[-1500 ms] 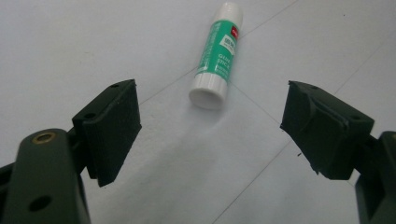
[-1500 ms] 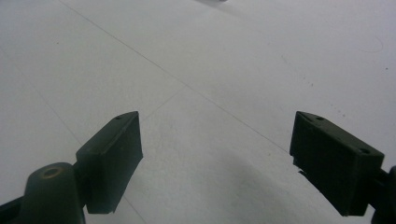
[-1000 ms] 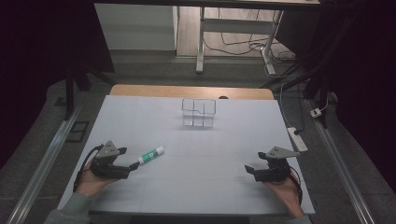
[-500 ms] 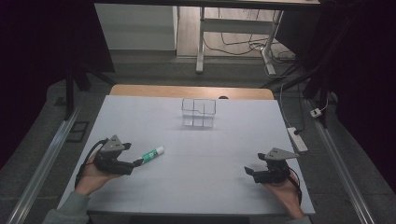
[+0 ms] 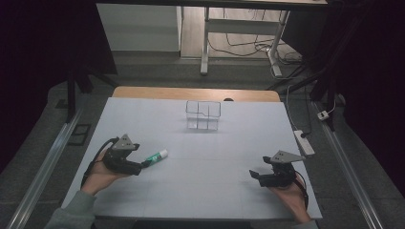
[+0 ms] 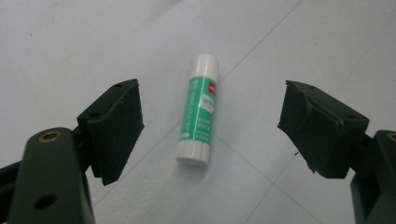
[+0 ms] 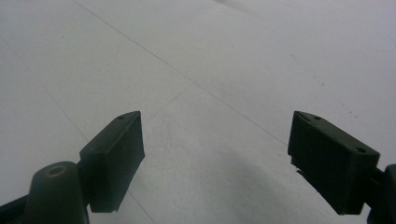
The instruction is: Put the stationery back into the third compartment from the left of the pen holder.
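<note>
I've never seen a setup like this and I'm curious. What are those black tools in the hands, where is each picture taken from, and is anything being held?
A person sits at a white table with a hand-held two-jaw claw in each hand. The high view looks down from above: the left claw is at the left, the right claw at the right. The other two pictures come from cameras riding on the claws, looking along their black jaws. On the table lie a green and white glue stick and, farther back, a clear box with compartments. Nothing is held: both claws are open. The left one points at the glue stick, its jaws wide on either side; the right one faces bare table.
</note>
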`<state>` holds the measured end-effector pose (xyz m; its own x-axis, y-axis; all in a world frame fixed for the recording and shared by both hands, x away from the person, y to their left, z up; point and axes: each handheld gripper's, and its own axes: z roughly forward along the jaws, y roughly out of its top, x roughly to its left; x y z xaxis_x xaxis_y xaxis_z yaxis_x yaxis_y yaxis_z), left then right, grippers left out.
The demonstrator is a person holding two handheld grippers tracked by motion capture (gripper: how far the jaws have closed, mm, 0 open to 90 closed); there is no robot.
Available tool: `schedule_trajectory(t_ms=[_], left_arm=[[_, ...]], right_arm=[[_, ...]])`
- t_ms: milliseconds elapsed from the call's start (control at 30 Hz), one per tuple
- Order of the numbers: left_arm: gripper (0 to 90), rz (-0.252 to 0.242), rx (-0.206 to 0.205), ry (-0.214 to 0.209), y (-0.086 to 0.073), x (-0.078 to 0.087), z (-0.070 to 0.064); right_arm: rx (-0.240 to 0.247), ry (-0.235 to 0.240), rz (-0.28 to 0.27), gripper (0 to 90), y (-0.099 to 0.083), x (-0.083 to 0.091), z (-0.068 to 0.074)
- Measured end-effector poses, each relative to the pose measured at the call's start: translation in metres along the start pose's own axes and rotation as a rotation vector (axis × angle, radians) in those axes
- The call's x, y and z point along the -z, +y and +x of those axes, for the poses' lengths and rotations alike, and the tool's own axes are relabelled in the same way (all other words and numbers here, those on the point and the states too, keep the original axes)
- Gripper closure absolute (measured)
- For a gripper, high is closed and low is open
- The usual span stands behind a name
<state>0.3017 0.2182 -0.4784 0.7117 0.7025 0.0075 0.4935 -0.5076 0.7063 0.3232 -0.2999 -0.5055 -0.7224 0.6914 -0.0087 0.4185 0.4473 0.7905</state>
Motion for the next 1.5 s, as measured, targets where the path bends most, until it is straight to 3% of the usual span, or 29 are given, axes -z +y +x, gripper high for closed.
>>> schedule_trajectory(t_ms=[400, 500, 833, 1233, 1500], left_arm=[[22.9, 0.021, -0.01, -0.013, 0.018, -0.008, 0.005], [23.4, 0.029, -0.028, -0.018, 0.025, -0.011, 0.007], [22.8, 0.054, -0.039, -0.037, 0.038, -0.026, 0.016], [22.5, 0.067, -0.041, -0.051, 0.05, -0.03, 0.021], [22.8, 0.109, -0.04, -0.075, 0.059, -0.039, 0.027]], right_arm=[[0.011, 0.02, -0.001, 18.0, 0.004, -0.005, 0.001], [0.025, 0.015, 0.009, 18.0, 0.004, -0.005, 0.002], [0.009, 0.019, 0.008, 18.0, 0.002, -0.003, 0.002], [-0.006, 0.022, -0.023, 18.3, 0.002, 0.004, 0.005], [-0.009, 0.028, -0.028, 18.2, 0.002, 0.002, 0.005]])
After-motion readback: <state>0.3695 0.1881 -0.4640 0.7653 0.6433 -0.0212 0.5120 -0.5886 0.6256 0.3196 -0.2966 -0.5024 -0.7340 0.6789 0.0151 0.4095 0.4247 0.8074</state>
